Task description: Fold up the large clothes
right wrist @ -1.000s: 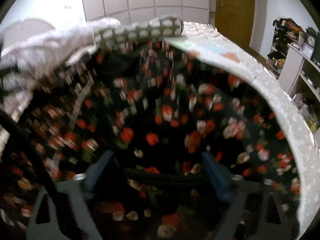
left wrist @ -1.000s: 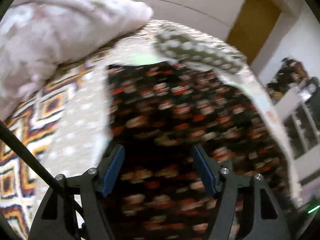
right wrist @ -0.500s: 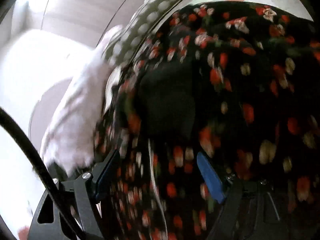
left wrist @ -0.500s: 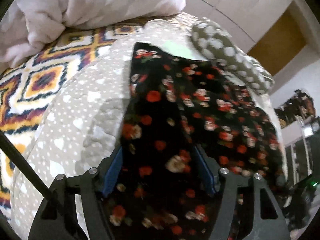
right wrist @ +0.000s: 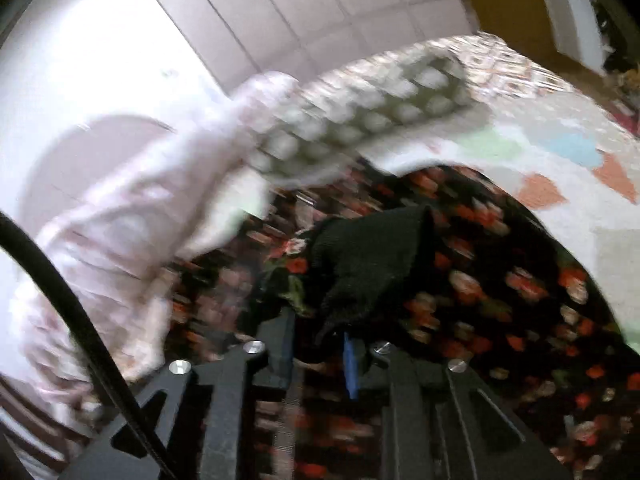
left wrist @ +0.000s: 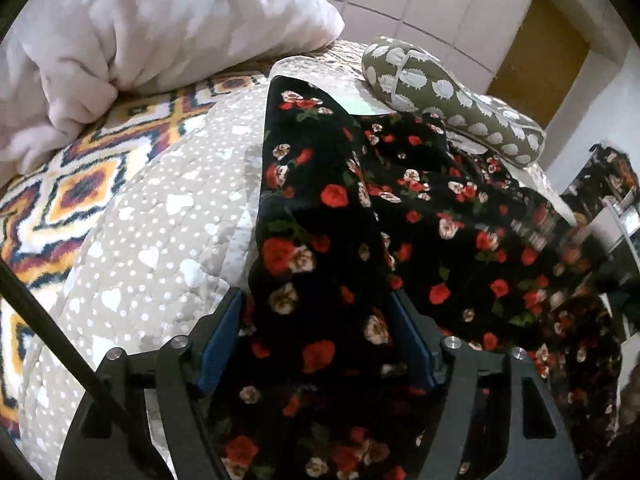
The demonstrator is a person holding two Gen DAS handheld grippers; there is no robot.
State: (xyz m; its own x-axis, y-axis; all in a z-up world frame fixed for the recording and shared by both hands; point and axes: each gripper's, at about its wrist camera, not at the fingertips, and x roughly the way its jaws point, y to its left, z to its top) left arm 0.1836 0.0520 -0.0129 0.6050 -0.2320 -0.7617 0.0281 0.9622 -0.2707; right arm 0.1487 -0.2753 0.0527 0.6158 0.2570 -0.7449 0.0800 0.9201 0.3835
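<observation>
Floral garment [left wrist: 320, 208] on quilted bed [left wrist: 152, 240]

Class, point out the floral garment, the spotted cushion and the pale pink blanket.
floral garment [left wrist: 316, 216]: left wrist view, folded left edge.
spotted cushion [left wrist: 452, 100]: left wrist view, middle.
pale pink blanket [left wrist: 160, 24]: left wrist view, bulging front.

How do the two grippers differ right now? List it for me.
The left gripper has its jaws wide, with a broad fold of the floral garment lying between them; the right gripper has its jaws narrow and closing, pinching a plain black flap of that garment. The left wrist view is sharp; the right wrist view is motion-blurred. Both have blue pads and work over the same garment on the bed.
</observation>
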